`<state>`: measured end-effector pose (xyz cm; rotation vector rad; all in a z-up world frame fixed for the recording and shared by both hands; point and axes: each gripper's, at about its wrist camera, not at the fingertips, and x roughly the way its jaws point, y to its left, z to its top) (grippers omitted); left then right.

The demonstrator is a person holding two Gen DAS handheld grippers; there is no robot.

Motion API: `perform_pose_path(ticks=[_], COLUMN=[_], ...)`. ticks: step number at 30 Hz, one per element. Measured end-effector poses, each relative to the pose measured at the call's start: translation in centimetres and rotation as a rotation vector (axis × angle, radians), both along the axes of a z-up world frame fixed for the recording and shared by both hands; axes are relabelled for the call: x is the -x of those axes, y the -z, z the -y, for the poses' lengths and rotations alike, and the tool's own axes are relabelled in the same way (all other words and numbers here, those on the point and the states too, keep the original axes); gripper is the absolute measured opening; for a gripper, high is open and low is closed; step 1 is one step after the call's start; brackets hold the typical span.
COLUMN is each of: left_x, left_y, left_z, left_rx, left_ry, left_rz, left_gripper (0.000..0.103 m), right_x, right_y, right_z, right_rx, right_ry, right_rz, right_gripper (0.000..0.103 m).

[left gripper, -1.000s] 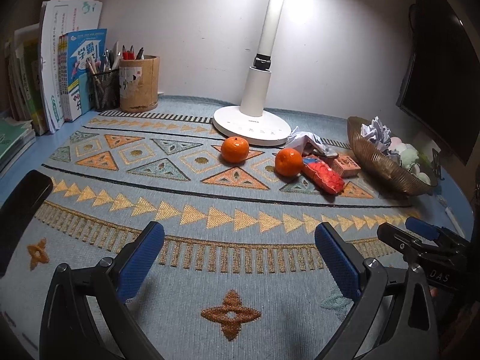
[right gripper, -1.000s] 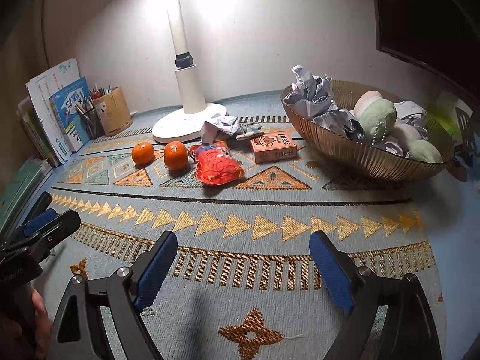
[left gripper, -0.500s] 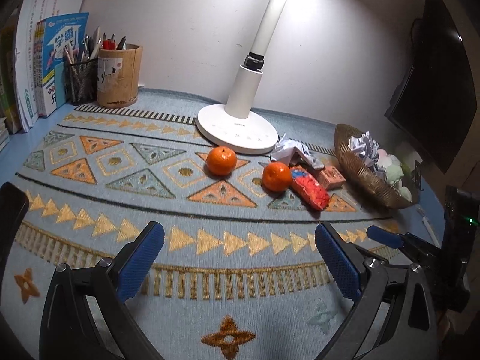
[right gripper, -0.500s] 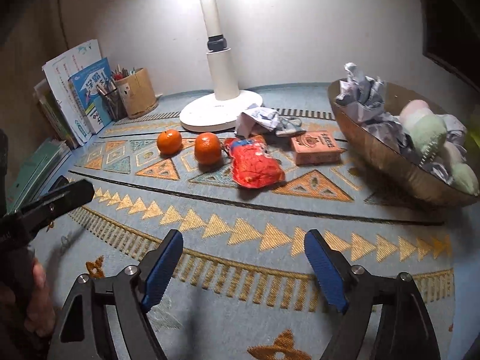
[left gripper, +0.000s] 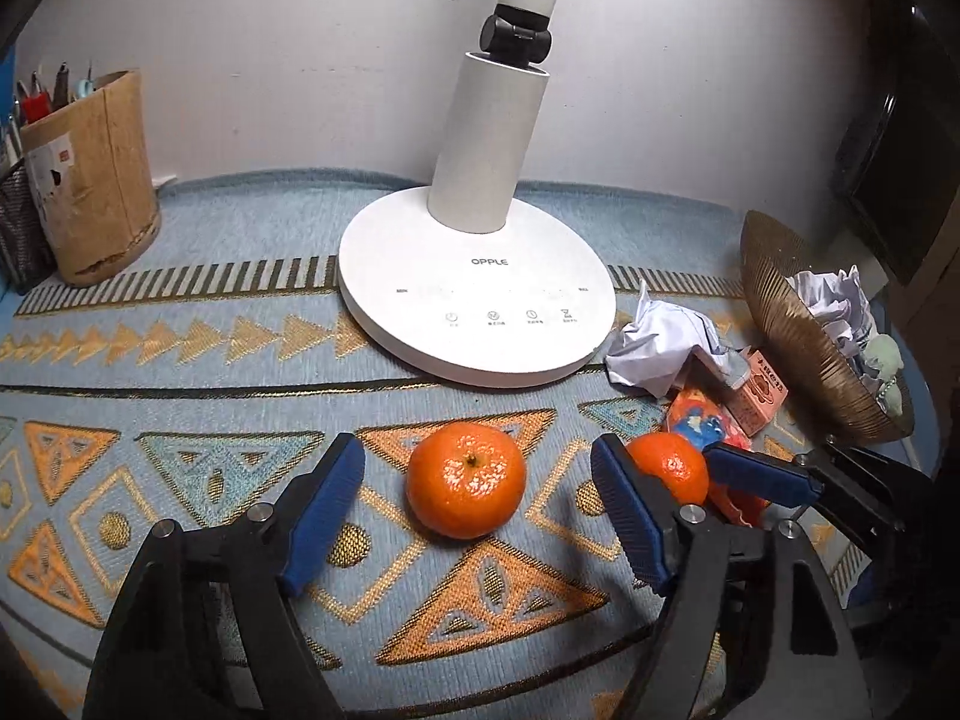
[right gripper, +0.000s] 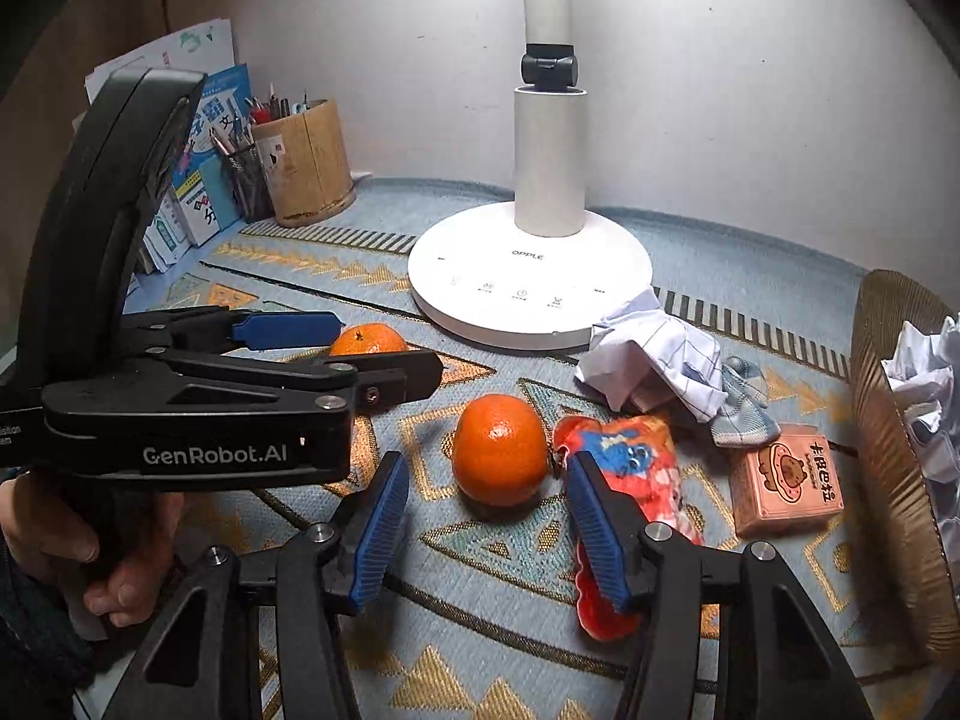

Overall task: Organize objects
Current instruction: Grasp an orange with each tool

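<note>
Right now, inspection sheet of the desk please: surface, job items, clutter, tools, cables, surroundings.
Surface: patterned mat.
Job's things: left orange and right orange lying apart; red snack bag and pink box beside the bowl.
Clutter: crumpled paper.
Tools: left tool and right tool each open around its orange, jaws just been closing, pads not touching.
Cables: nothing seen.
Surroundings: lamp, pen holder, books.

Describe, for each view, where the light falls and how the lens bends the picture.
Left wrist view: lamp base and wall brightly lit, corners vignetted black, mat stripes bowed. Right wrist view: glare on the wall behind the lamp post, bowl stretched at the right edge.
</note>
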<state>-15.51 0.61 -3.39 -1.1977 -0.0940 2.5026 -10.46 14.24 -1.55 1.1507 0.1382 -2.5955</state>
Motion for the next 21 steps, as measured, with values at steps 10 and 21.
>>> perform_pose_path(ticks=[10, 21], left_x=[-0.1, -12.0], left_y=[0.8, -2.0], left_z=[-1.6, 0.3], left_rx=[0.12, 0.029], left_ry=[-0.009, -0.082], left_rz=[-0.012, -0.077], left_gripper=[0.036, 0.035], right_x=[0.1, -10.5], right_y=[0.2, -1.8], right_z=[-0.2, -3.0], right_rx=[0.024, 0.127], right_ry=[0.022, -0.045], right_rz=[-0.031, -0.032], right_gripper=[0.033, 0.033])
